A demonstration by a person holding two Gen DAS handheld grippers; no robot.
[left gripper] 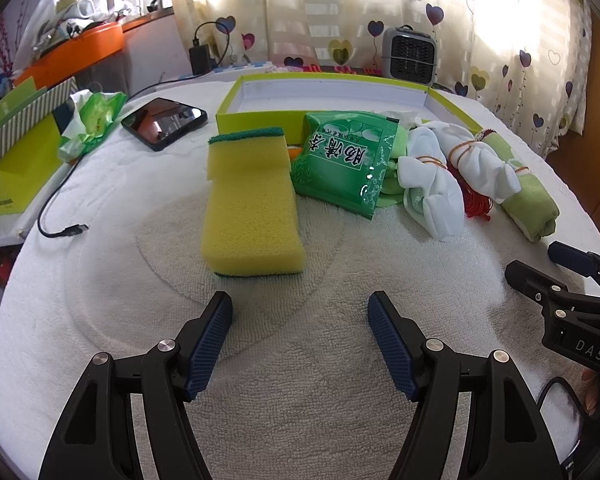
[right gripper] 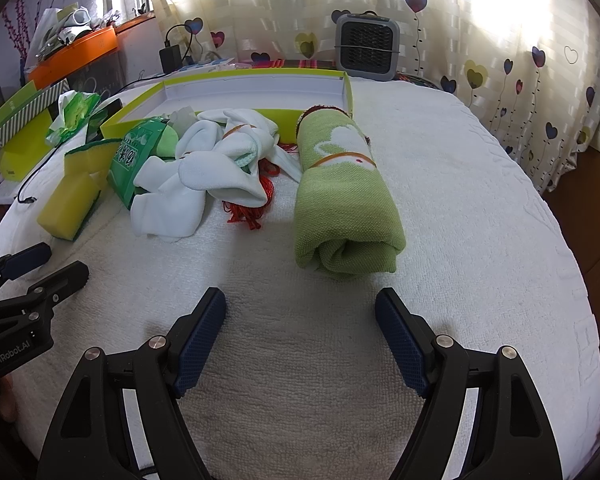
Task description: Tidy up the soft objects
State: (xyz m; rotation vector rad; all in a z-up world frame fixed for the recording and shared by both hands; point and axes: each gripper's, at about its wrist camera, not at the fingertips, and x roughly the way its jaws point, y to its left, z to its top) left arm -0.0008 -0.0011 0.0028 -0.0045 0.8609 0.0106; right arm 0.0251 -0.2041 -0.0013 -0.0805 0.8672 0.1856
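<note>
Our left gripper [left gripper: 300, 312] hangs wide open and empty over the white towel [left gripper: 300, 420] covering the tabletop, the yellow sponge [left gripper: 252, 212] just ahead. Our right gripper [right gripper: 300, 308] is equally spread and empty, facing the rolled green towel [right gripper: 344, 204]; white socks [right gripper: 204, 168] lie beside it, before the shallow box [right gripper: 260, 84].

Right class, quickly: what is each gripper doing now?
Left gripper: open, holding nothing.
Right gripper: open, holding nothing.
</note>
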